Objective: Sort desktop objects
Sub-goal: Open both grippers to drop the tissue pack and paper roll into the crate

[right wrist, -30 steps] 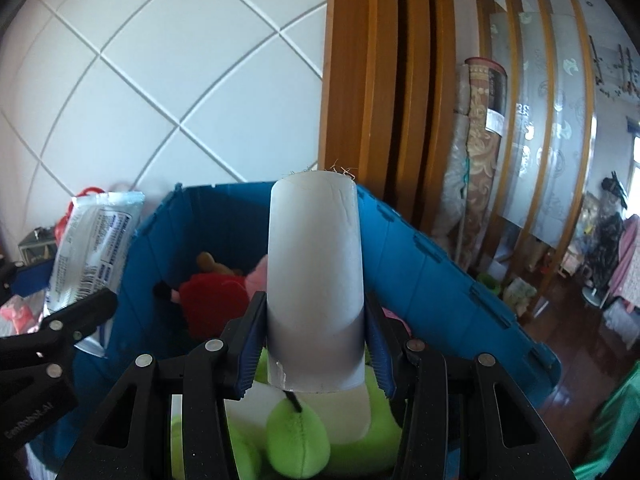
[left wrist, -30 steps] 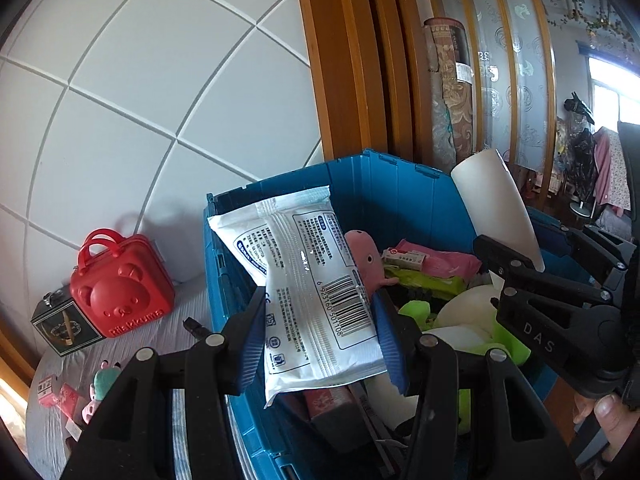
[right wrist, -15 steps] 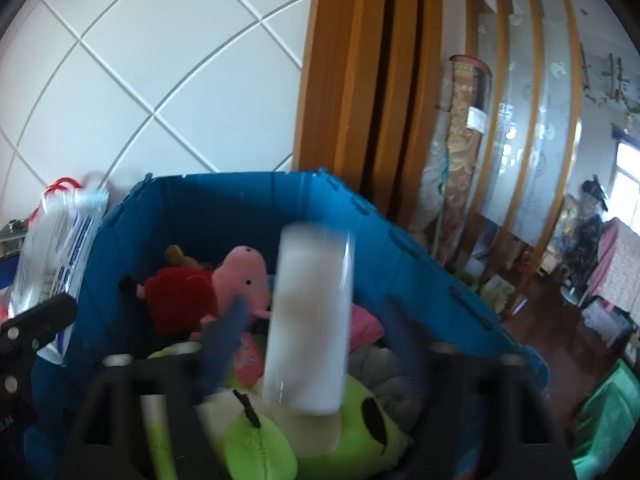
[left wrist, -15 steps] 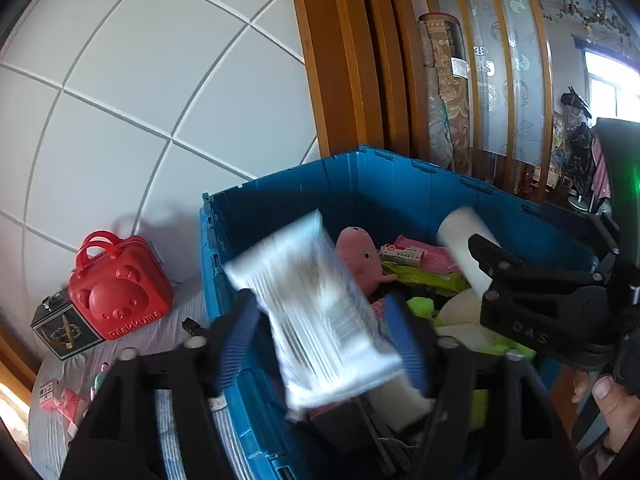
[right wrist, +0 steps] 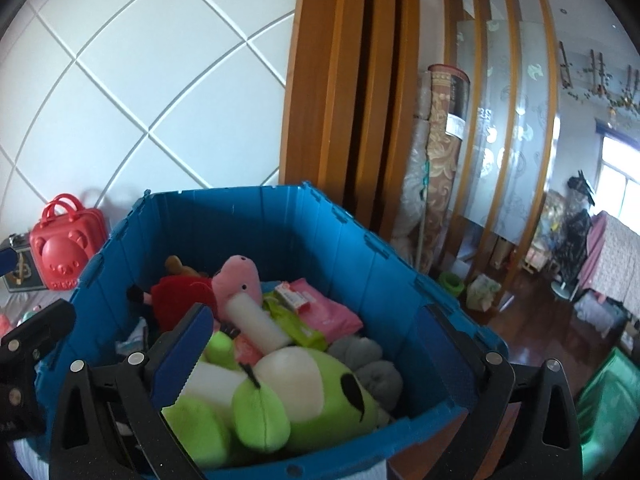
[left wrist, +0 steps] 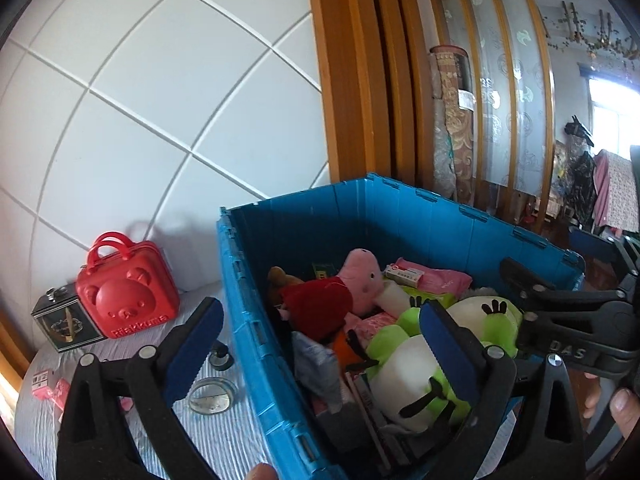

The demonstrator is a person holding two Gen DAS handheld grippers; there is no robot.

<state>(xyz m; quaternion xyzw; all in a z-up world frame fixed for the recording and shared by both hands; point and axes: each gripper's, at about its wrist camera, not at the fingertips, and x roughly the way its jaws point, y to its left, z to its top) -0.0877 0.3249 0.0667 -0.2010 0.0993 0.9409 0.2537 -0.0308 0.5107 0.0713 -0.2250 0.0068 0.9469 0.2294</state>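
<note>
Now we hold both claws, left claw (left wrist: 320,348) and right claw (right wrist: 316,344), spread apart and empty above the deep blue plastic crate (right wrist: 360,240). Inside it, sorted together, lie a white paper roll (right wrist: 256,322) and a green frog plush (right wrist: 304,400); a red bear-faced case (left wrist: 128,296) waits on the desk (left wrist: 224,440).

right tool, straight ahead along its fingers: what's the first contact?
Most likely the green and white plush lying on top of the pile in the blue crate. It fills the gap in front of the open right tool. Depth is unclear in the fisheye view, so it may pass just over it toward the white roll.
</note>
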